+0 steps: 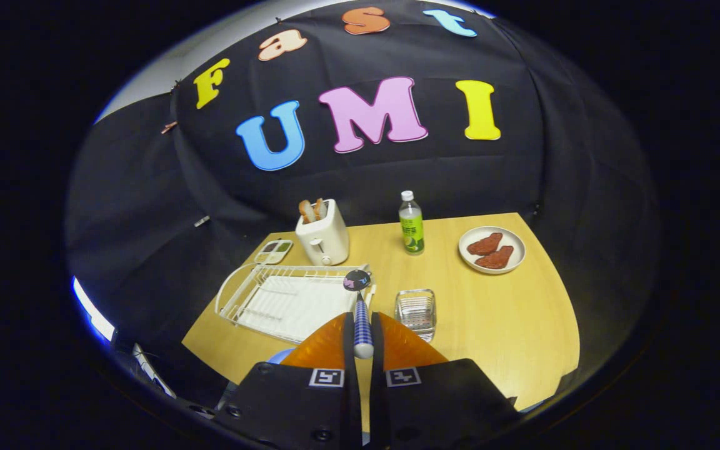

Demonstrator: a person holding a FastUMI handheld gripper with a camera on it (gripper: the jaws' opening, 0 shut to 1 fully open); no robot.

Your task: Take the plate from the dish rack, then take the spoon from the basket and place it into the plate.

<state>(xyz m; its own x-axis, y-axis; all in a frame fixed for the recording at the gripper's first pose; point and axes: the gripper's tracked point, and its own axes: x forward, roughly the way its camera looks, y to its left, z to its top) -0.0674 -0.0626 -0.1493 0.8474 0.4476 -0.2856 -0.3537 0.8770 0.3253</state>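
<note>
1. With its handle clamped between the two fingers point(363, 340), the spoon point(360, 312) points forward and upward — its dark bowl stands above the near right corner of the dish rack point(285, 299).
2. Both fingers press on the striped handle from either side, so they are closed on the spoon.
3. Just below the fingers, on their left, a small blue edge point(280, 356) peeks out; whether it is the plate cannot be told.
4. The dish rack, white wire on a white tray, lies on the wooden bench point(497, 312) to the left of the fingers.
5. A small clear basket point(415, 312) sits on the bench just ahead of the fingers and slightly right, beside the rack.
6. Beyond the rack stands a white toaster point(324, 236) with bread slices in its slots — a small tray point(274, 250) lies just to its left.
7. A bottle point(410, 224) with a green label stands upright near the bench's far edge.
8. To the bottle's right, a white dish point(492, 249) holds two reddish pieces of food.
</note>
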